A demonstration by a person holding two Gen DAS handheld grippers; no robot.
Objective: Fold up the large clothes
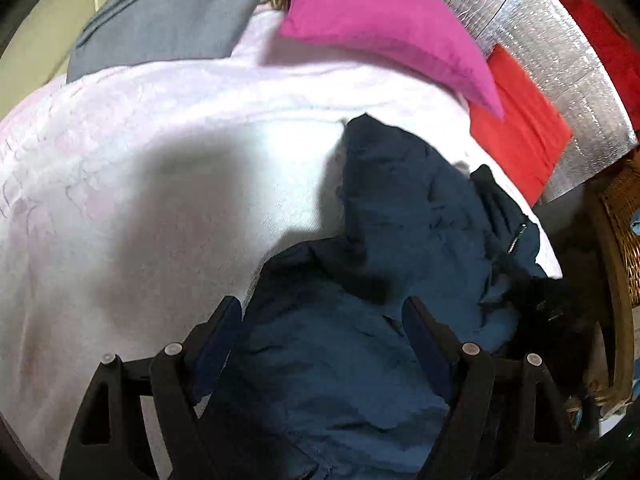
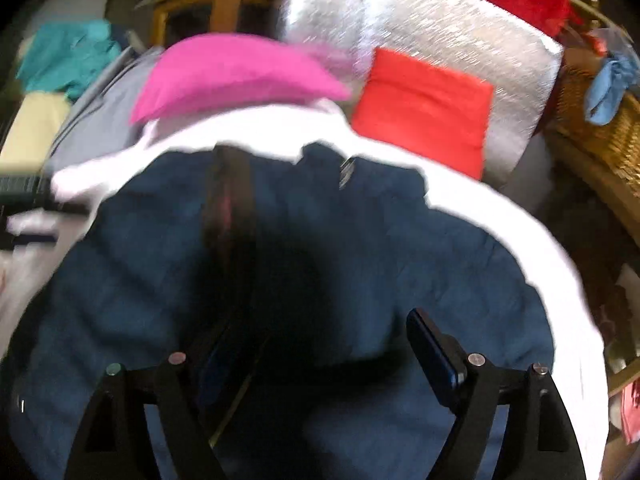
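A dark blue jacket (image 1: 400, 240) with a zipper lies crumpled on a white bedsheet (image 1: 160, 160). My left gripper (image 1: 320, 312) is open just above the jacket's near part, with blue cloth showing between its fingers. In the right wrist view the jacket (image 2: 400, 260) spreads wide over the sheet (image 2: 500, 216). My right gripper (image 2: 320, 332) is open above it; the view is blurred and its left finger is lost in dark shadow.
A pink pillow (image 1: 380, 20), a red pillow (image 1: 516, 132) and a silver foil board (image 1: 560, 60) stand at the bed's far side. A grey garment (image 1: 168, 16) lies far left. A wicker basket (image 2: 600, 128) stands at the right.
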